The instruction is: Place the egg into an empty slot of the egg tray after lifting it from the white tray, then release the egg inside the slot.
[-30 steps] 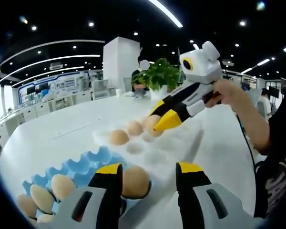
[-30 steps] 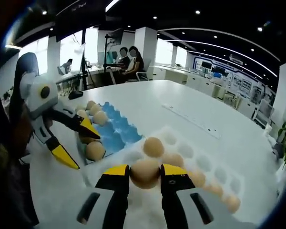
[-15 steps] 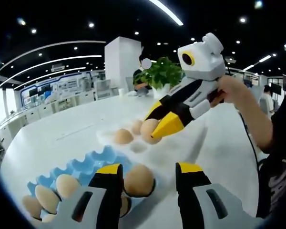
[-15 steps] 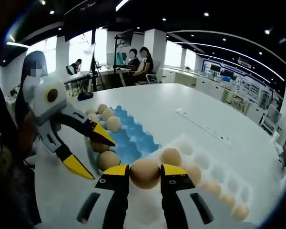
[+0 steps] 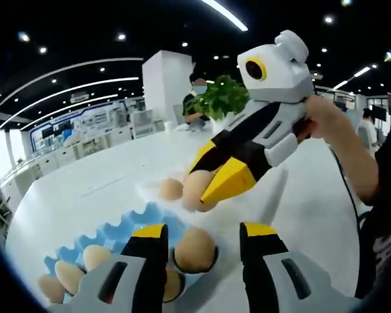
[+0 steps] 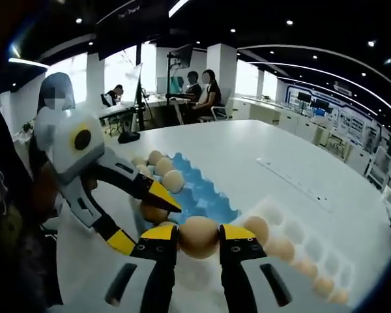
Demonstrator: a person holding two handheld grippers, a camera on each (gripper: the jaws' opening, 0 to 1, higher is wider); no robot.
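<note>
Tan and smooth, the egg (image 6: 198,237) sits clamped between the jaws of my right gripper (image 6: 197,238), held above the white tray (image 6: 293,225) beside the blue egg tray (image 6: 205,195). My left gripper (image 5: 199,244) hovers with jaws parted over the egg tray's filled slots. The left gripper view adds a potted plant (image 5: 220,100) across the desk (image 5: 104,189).
</note>
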